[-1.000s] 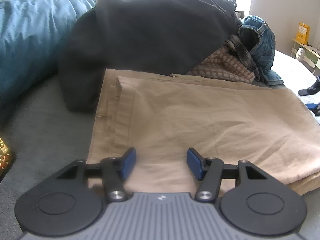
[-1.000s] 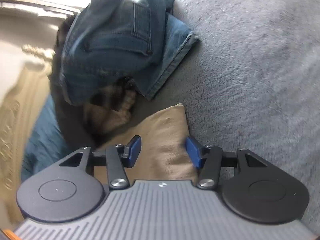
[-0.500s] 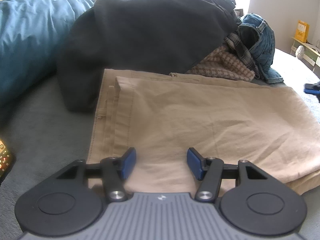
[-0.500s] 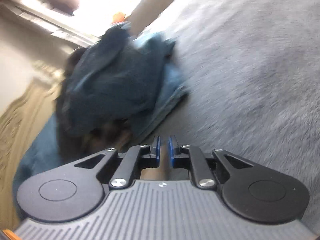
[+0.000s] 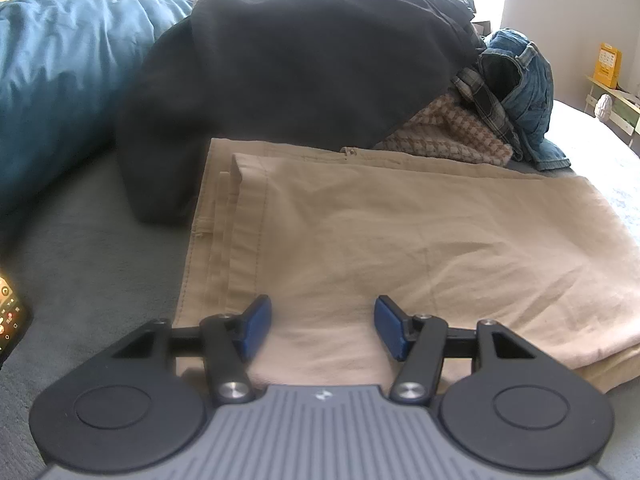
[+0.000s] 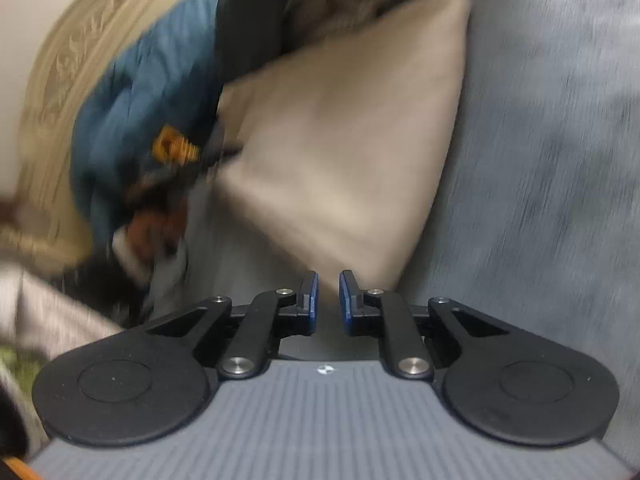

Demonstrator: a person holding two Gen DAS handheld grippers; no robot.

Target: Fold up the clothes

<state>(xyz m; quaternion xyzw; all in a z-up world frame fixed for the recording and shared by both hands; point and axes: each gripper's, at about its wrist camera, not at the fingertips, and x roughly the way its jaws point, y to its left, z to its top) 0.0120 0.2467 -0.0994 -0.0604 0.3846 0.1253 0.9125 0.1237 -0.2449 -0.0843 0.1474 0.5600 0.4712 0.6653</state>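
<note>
The left hand-held gripper (image 5: 322, 326) hovers with its jaws spread over the near edge of the khaki trousers (image 5: 400, 240), which lie folded flat on the grey bed (image 5: 100, 272). The right hand-held gripper (image 6: 328, 300) is nearly closed on nothing, its view blurred. A one-layer pinch could drag the folds askew, toward the unfolded clothes pile (image 5: 320, 60) just behind.

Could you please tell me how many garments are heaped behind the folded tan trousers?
4 visible: black garment on top, jeans right, plaid shirt and checked knit beneath. More may be hidden.
</note>
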